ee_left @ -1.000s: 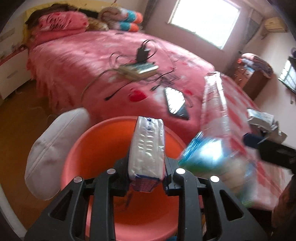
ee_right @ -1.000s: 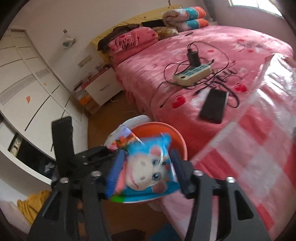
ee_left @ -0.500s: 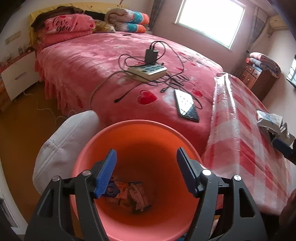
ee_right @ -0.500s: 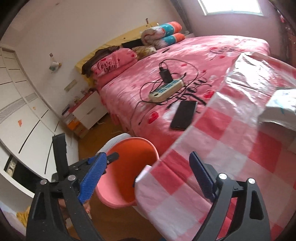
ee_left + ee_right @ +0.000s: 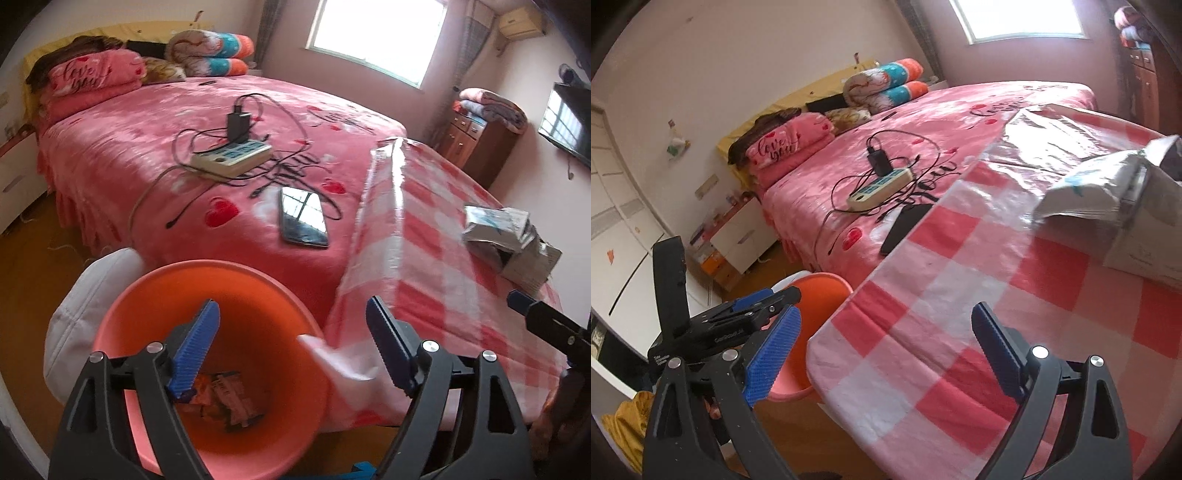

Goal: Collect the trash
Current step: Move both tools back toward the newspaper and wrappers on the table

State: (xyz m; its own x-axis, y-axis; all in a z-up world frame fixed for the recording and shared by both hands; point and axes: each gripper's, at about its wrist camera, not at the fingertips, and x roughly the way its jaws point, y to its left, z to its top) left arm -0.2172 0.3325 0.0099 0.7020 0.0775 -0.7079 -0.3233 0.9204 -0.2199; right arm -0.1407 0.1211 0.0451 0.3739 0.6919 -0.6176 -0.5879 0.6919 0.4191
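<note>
- The orange bin (image 5: pixel 207 373) stands on the floor at the tabletop's corner, with crumpled wrappers (image 5: pixel 225 397) lying at its bottom.
- More trash, a silvery packet (image 5: pixel 1086 188), rests against a pale carton (image 5: pixel 1148 236) on the tabletop (image 5: pixel 960 306), toward 2 o'clock in the right wrist view.
- The tabletop wears a red-and-white checked cover; past it lies a pink bed (image 5: pixel 147 147) carrying a power strip (image 5: pixel 232 158) with tangled cables and a dark phone (image 5: pixel 303 221).
- A white cushion (image 5: pixel 85 306) sits beside the bin at 9 o'clock.
- The left gripper (image 5: pixel 291 347) hangs over the bin's mouth, jaws spread wide, holding nothing.
- The right gripper (image 5: pixel 886 354) hovers above the tabletop's near corner, jaws likewise wide and empty.
</note>
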